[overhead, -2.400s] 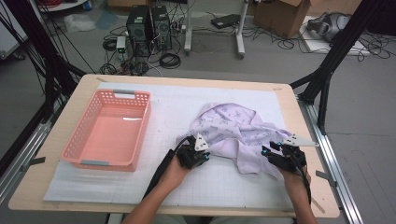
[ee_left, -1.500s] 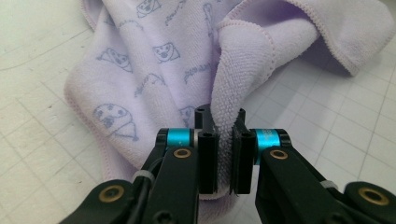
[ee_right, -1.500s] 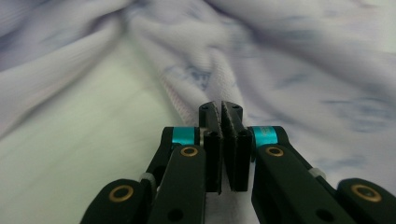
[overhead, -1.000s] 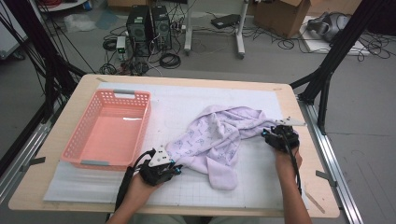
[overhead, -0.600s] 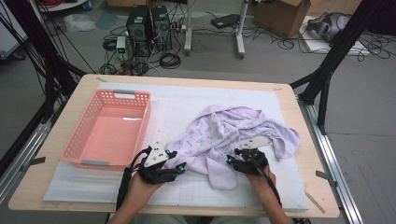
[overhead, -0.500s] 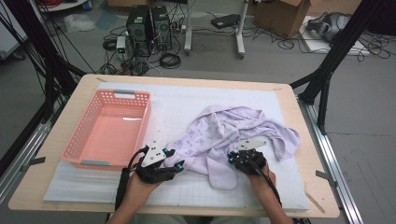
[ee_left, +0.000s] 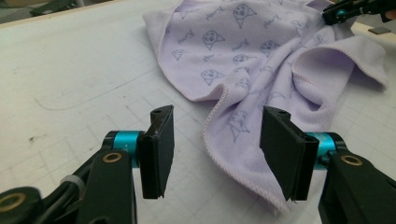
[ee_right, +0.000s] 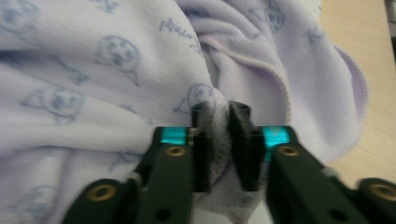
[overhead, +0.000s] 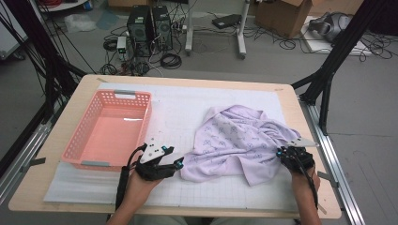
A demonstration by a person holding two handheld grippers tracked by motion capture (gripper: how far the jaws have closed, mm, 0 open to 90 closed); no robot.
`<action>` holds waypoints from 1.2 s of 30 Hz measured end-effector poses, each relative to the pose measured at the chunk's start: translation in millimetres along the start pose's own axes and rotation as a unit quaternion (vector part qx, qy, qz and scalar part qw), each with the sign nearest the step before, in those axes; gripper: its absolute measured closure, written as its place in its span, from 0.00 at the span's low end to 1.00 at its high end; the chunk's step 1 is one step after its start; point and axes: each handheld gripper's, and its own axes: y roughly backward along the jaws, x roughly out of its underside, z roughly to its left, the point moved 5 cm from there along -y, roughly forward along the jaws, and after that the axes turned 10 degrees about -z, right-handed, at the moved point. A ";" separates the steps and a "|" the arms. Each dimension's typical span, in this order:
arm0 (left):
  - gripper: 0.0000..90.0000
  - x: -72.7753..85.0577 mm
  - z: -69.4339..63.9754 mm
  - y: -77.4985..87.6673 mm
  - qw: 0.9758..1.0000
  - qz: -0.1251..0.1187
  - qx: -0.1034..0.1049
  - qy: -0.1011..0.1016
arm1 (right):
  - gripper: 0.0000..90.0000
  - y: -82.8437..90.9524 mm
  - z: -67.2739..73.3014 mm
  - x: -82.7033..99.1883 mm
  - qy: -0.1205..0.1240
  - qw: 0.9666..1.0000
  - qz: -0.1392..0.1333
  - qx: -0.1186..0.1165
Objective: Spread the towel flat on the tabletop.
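We see the lilac towel point(overhead: 239, 143) lying crumpled on the white mat point(overhead: 178, 108) that covers the table point(overhead: 61, 136), right of the pink basket point(overhead: 108, 131) and well apart from it.

Our left hand-held gripper point(overhead: 177, 162) rests low just off the towel's near left corner, forearm coming in from the near edge, jaws pointing at the cloth. In the left gripper view point(ee_left: 215, 149) its jaws stand wide, having just been opening; the towel's hemmed corner point(ee_left: 243, 140) runs on the mat between them, and the pads do not press on it.

Our right hand-held gripper point(overhead: 281, 152) sits at the towel's right edge, wrist drawn in from the near right corner of the table. In the right gripper view point(ee_right: 219, 140) its jaws stand narrow, clamped on a bunched fold of the towel point(ee_right: 93, 70); they have just been opening a little, yet the cloth is pinched between the pads.

Left of the towel, bare mat lies open up to the basket. Right of the towel, only a thin strip of wood remains before the table's edge.
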 end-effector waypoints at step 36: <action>0.95 36.6 -32.4 -0.3 0.993 0.073 -0.052 0.083 | 0.87 47.3 116.1 24.3 0.058 0.977 -0.033 -0.200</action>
